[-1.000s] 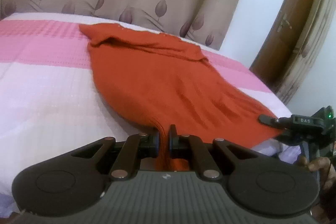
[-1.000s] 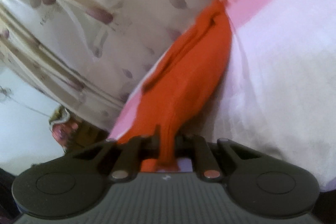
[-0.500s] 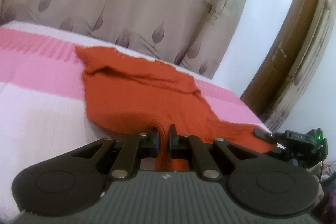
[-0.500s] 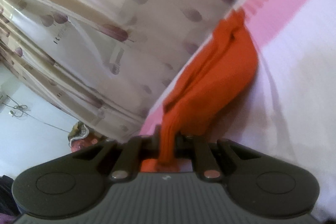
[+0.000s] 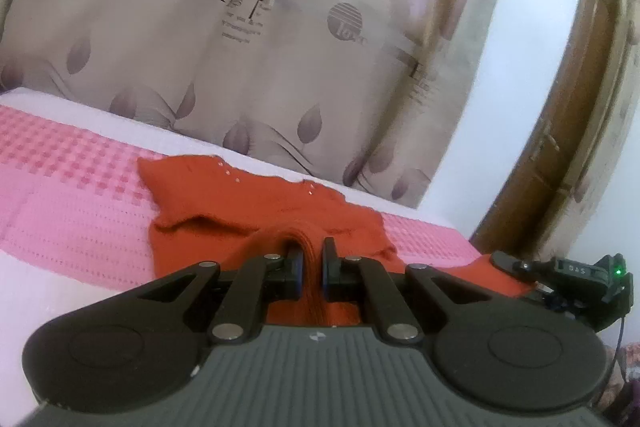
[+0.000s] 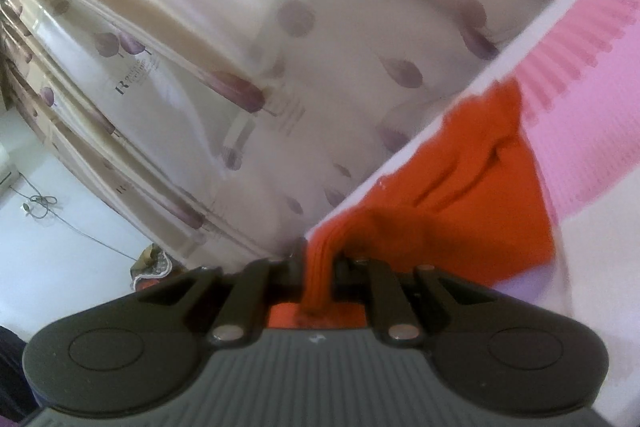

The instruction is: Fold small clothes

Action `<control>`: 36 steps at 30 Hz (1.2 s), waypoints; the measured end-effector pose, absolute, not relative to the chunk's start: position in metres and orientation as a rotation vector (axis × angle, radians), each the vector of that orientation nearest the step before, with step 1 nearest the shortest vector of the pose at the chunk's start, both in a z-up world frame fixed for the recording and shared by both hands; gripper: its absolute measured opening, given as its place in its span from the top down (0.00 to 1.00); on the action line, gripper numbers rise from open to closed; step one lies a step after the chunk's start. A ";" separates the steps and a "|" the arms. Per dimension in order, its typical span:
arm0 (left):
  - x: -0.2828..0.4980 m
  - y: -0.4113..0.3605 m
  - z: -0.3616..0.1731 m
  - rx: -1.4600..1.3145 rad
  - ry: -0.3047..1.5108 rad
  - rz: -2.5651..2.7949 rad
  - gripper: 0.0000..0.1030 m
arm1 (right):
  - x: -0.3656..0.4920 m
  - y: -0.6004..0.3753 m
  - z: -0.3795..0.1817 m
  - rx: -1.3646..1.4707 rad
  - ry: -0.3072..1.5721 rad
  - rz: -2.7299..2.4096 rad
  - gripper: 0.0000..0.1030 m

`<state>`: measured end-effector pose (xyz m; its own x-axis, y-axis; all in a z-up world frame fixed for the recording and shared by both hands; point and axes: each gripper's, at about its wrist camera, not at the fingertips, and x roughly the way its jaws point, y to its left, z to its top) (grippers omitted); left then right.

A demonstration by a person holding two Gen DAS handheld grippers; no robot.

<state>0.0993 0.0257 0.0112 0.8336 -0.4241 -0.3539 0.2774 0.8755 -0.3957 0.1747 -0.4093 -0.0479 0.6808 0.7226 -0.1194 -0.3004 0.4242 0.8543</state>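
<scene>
So, left wrist view, left to right: pink-and-white bedspread (image 5: 80, 211) fills the left side, bare cloth from the frame's left edge to the garment's left edge. Far bed edge runs along the leaf-print curtain (image 5: 280, 67), touching or just beside it, can't tell which. Orange knit garment (image 5: 224, 203) lies on the pink band near that far edge; its top hem sits just short of the white strip at the bed's rim. Left gripper (image 5: 311, 261) is clamped on a bunched ribbed edge of the garment, cloth pinched between both jaws and running back under the gripper body. Right of that, the garment's right edge reaches toward the bed's right side, where the right gripper (image 5: 520, 269) enters low, fingers over the orange cloth. Beyond it a white wall and a brown door (image 5: 560, 147), well apart from the bed.

Right wrist view, tilted: white wall with a hanging cable (image 6: 40, 207) at left, curtain (image 6: 240, 67) across the middle, bed edge cutting diagonally. Right gripper (image 6: 318, 267) is closed tight on a ribbed fold of the garment (image 6: 480, 195), which spreads away to the right over the bedspread (image 6: 592, 107). Open bedspread lies right of the garment's far edge.
</scene>
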 end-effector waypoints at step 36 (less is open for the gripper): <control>0.265 0.022 -0.026 -0.416 0.511 -0.204 0.92 | 0.354 -0.392 -0.090 0.860 0.599 0.578 0.90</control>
<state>0.2654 0.0225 -0.0259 0.8546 -0.2902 -0.4306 0.0859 0.8968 -0.4339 0.3545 -0.3923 -0.0904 0.6933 0.6776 -0.2456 -0.2215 0.5246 0.8220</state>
